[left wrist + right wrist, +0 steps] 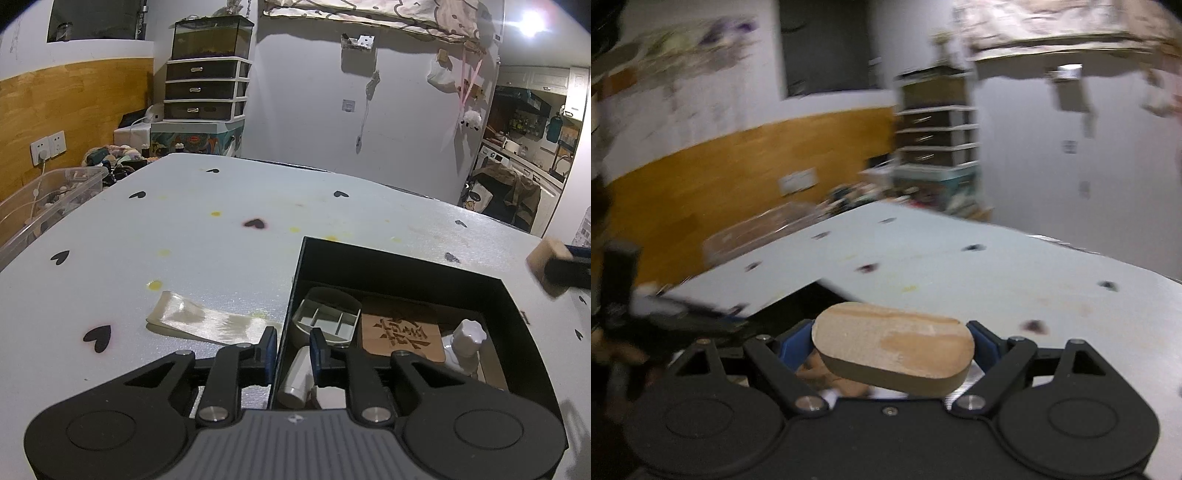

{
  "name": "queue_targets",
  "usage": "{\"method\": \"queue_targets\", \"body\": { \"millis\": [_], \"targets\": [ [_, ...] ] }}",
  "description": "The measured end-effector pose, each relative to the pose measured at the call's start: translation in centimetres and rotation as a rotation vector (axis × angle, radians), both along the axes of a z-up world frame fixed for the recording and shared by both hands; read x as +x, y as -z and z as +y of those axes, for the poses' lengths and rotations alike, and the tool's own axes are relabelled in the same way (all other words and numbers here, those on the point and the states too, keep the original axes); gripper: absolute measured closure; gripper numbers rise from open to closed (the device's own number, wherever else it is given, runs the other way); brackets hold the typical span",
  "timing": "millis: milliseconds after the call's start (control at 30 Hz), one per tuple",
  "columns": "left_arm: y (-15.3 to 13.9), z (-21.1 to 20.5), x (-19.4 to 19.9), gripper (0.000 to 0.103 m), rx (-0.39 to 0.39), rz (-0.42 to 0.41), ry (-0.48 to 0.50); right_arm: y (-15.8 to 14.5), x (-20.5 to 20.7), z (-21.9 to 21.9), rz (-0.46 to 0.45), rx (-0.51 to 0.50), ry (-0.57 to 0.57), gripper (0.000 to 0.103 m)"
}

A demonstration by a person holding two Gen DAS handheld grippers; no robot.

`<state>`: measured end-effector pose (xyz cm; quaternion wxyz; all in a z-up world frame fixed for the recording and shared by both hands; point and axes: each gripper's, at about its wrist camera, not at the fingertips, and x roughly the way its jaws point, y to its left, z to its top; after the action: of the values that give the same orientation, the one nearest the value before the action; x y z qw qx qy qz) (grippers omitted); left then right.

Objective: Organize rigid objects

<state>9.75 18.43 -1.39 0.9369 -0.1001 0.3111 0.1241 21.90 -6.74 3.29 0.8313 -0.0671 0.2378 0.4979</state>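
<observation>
- The left gripper (293, 350) sits nearest the left wrist lens, its blue-padded fingers (270, 345) straddling the left wall of the black box (402, 266): one finger outside over the table, the other inside. The gap between them is narrow; whether the pads actually press on the wall I cannot tell.
- Inside the box, at 12 o'clock from the inner finger, lies a grey divided tray (327, 319); at 3 o'clock from that a wooden coaster (400, 328) with a cut-out character; at 3 o'clock again a white bottle (466, 341) with a lobed cap. A white cylinder (295, 376) lies at 6 o'clock from the tray.
- Outside the box, at 9 o'clock, a strip of pale ribbon (210, 321) lies flat on the white table (184, 229), which is dotted with black hearts.
- The right gripper (893, 343) clamps an oval wooden block (892, 341) by its two rounded ends, jaws wide. The block is lifted clear of the table, above the box's dark interior; this view is motion-blurred.
</observation>
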Motion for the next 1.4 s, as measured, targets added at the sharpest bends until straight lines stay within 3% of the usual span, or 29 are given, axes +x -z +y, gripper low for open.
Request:
{"method": "queue_targets", "body": {
  "millis": [167,367,467,533,800,1400],
  "targets": [
    [0.0,0.0,0.0,0.084,-0.003,-0.002,-0.001,0.7,-1.0,3.3,-0.008,-0.078,-0.117,0.015],
    [-0.1,-0.1,0.1,0.084,-0.005,-0.001,-0.001,2.3,-1.0,5.4,0.022,-0.128,-0.166,0.015],
    [-0.1,-0.1,0.2,0.084,-0.005,-0.001,-0.001,3.3,-1.0,5.8,0.042,-0.166,-0.149,0.014],
    [-0.1,-0.1,0.2,0.084,-0.005,-0.001,-0.001,3.5,-1.0,5.6,0.066,-0.183,-0.129,0.004],
    [-0.2,-0.1,0.1,0.084,-0.004,0.000,-0.001,2.9,-0.5,4.6,0.149,-0.178,-0.085,0.001],
    [-0.2,-0.1,0.1,0.083,-0.004,0.000,0.000,0.4,-2.3,2.2,0.134,-0.112,0.004,0.000]
  ]
}}
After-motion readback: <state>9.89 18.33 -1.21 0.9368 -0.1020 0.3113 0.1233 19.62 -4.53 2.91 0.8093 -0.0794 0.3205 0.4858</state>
